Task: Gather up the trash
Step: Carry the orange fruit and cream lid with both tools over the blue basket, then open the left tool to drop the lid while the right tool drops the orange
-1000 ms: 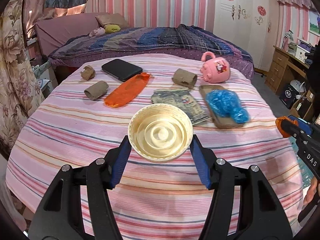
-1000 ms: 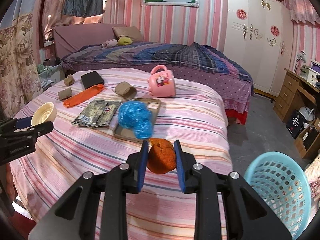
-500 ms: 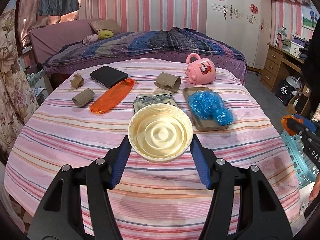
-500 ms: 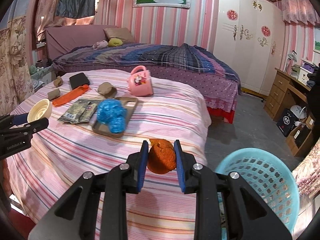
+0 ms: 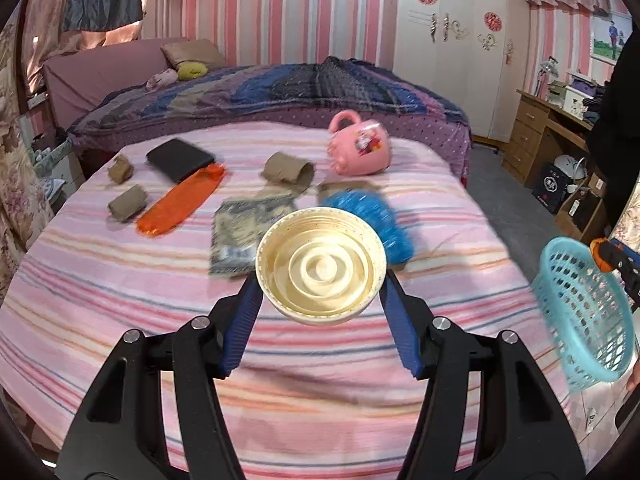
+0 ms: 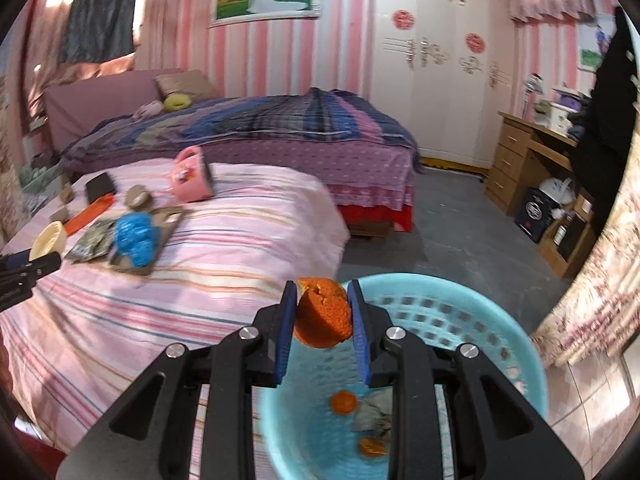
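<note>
We hold the left claw (image 5: 321,300) clamped on a cream lid (image 5: 321,266), its blue pads pressing the rim on both sides; the lid faces us hollow side up, at the centre of the left wrist view. Behind it the striped bed (image 5: 120,280) fills the middle of the frame. On it, toward the upper left, lie a black case (image 5: 180,159), an orange wrapper (image 5: 180,204) and two brown paper rolls (image 5: 127,202) (one small, one stubby). A third roll (image 5: 289,172) lies above centre, with a pink mug (image 5: 359,148) on its side to the right of it. A foil packet (image 5: 240,232) and a blue crumple (image 5: 368,210) peek out just behind the lid.

In the right wrist view, our right claw (image 6: 322,312) is closed narrowly on an orange peel (image 6: 322,312), pads pinching it from both sides. The peel hangs at lower centre of the frame, above the near rim of a blue basket (image 6: 460,312) that fills the lower right. Inside the basket, at the bottom, we see two small orange bits (image 6: 343,403) and a grey scrap (image 6: 374,414). The basket stands on the floor just beside the bed. The same basket shows at the right edge of the left wrist view, with the peel's orange tip at its upper rim.
</note>
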`<state>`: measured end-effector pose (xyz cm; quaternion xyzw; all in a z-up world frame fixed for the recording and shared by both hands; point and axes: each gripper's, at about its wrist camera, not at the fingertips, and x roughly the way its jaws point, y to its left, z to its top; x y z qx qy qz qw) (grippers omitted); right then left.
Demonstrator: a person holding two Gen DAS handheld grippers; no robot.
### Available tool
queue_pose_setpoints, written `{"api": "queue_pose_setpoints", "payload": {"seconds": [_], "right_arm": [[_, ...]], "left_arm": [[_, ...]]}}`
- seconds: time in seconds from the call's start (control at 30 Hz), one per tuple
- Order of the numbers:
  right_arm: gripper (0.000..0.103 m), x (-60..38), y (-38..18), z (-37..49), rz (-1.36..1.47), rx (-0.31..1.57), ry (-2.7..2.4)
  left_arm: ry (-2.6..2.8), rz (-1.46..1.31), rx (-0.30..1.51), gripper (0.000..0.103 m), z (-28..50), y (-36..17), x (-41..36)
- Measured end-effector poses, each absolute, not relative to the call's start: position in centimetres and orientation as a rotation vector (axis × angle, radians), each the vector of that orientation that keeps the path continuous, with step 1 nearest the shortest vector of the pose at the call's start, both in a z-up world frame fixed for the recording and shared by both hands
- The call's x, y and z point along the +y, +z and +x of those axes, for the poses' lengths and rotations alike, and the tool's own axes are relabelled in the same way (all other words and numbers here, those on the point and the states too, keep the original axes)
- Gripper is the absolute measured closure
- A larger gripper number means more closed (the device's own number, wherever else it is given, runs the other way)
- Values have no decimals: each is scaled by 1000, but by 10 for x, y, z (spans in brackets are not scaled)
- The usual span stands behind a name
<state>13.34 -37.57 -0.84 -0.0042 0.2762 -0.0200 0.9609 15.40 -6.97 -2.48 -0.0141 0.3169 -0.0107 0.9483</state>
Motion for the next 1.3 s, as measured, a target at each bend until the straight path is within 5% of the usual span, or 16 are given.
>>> {"api": "queue_pose_setpoints", "payload": {"seconds": [1.2,1.3], "right_arm": [[77,-521,-43,115,72,607,-263],[77,-522,-42,112,83,600,-265]], "left_arm": [[-437,164,650,44,158,-56,-340],[-454,197,656,30,158,-56,-348]]}}
